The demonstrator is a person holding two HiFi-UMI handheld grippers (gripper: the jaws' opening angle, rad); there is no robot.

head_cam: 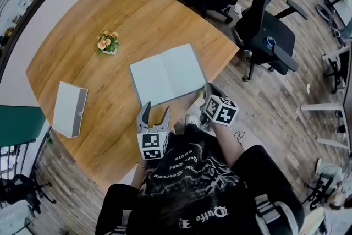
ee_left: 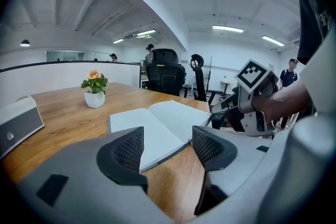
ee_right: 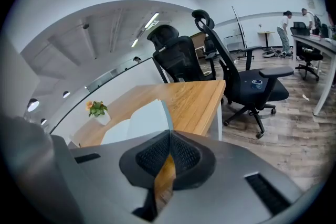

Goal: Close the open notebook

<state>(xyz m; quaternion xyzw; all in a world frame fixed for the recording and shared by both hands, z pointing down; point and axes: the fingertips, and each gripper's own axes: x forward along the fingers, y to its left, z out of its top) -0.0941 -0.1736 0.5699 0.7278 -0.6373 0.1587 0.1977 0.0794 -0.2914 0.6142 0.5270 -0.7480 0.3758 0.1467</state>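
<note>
An open notebook (head_cam: 166, 74) with blank pale pages lies on the wooden table (head_cam: 110, 14) near its front edge. My right gripper (head_cam: 207, 91) is at the notebook's near right corner, shut on the edge of the right-hand leaf. In the right gripper view that leaf (ee_right: 149, 115) rises tilted off the table and runs in between the closed pads of the right gripper (ee_right: 169, 152). My left gripper (head_cam: 156, 111) stands open just in front of the notebook's near edge, touching nothing. In the left gripper view the notebook (ee_left: 157, 123) lies beyond the left gripper (ee_left: 167, 141), the right gripper (ee_left: 218, 117) at its right edge.
A small potted flower (head_cam: 108, 43) stands behind the notebook at the left. A grey and white box (head_cam: 70, 109) lies at the table's left edge. Black office chairs (head_cam: 264, 25) stand past the table's right edge on the wood floor.
</note>
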